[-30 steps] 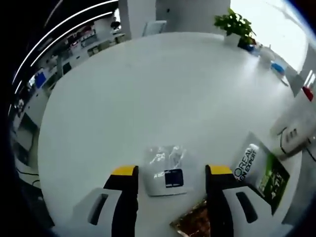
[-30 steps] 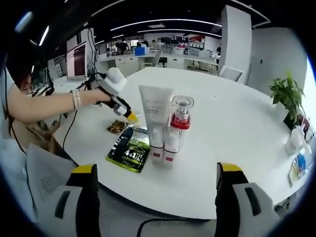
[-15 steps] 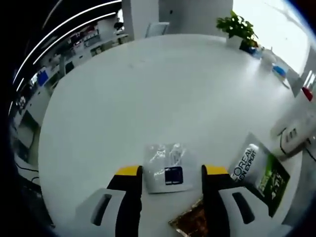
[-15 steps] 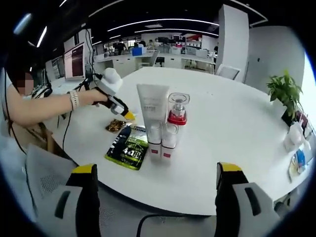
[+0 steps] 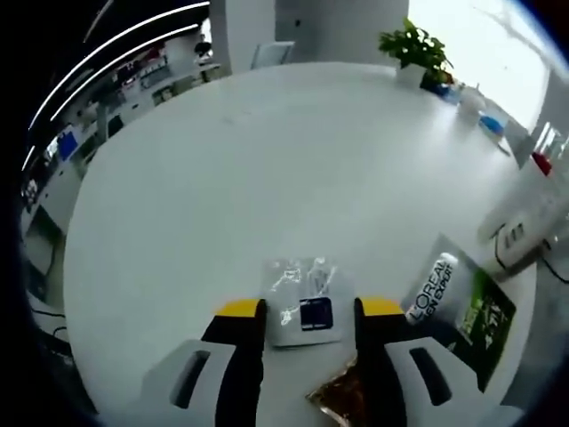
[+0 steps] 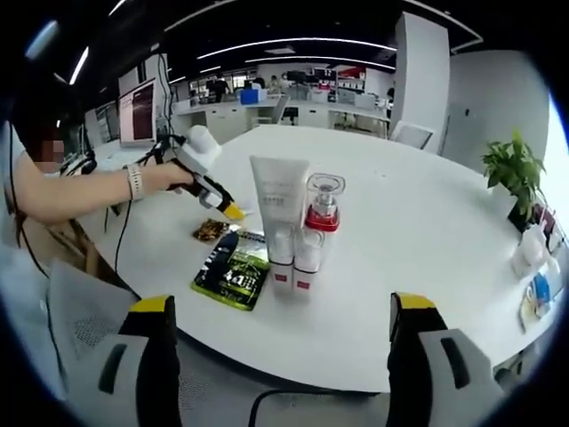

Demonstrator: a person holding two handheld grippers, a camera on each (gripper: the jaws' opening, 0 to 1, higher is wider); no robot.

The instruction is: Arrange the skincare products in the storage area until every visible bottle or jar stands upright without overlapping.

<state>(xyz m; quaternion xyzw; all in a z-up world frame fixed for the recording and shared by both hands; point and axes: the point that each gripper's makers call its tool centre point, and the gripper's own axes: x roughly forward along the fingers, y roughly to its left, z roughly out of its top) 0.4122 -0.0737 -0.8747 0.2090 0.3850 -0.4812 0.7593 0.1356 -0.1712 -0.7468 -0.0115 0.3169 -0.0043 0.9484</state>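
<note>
My left gripper (image 5: 311, 310) is low over the white table, open, its yellow-tipped jaws on either side of a clear sachet with a dark label (image 5: 300, 302) lying flat. A gold sachet (image 5: 338, 396) lies just behind it, and a green-black L'Oreal packet (image 5: 462, 307) lies to the right. In the right gripper view a white tube (image 6: 280, 213) and a clear bottle with a red collar (image 6: 322, 227) stand upright side by side, touching. The green packet (image 6: 233, 271) and gold sachet (image 6: 212, 230) lie to their left. My right gripper (image 6: 283, 302) hangs wide open off the table edge, holding nothing.
A person's hand holds the left gripper (image 6: 233, 211) over the sachets. A potted plant (image 6: 516, 173) and small items (image 6: 533, 258) sit at the table's far right edge. Bare white tabletop (image 5: 293, 160) stretches beyond the sachets. Desks and monitors stand behind.
The left gripper's jaws have drawn closer together around the clear sachet. The right gripper view has barely shifted; the tube and bottle stand as before.
</note>
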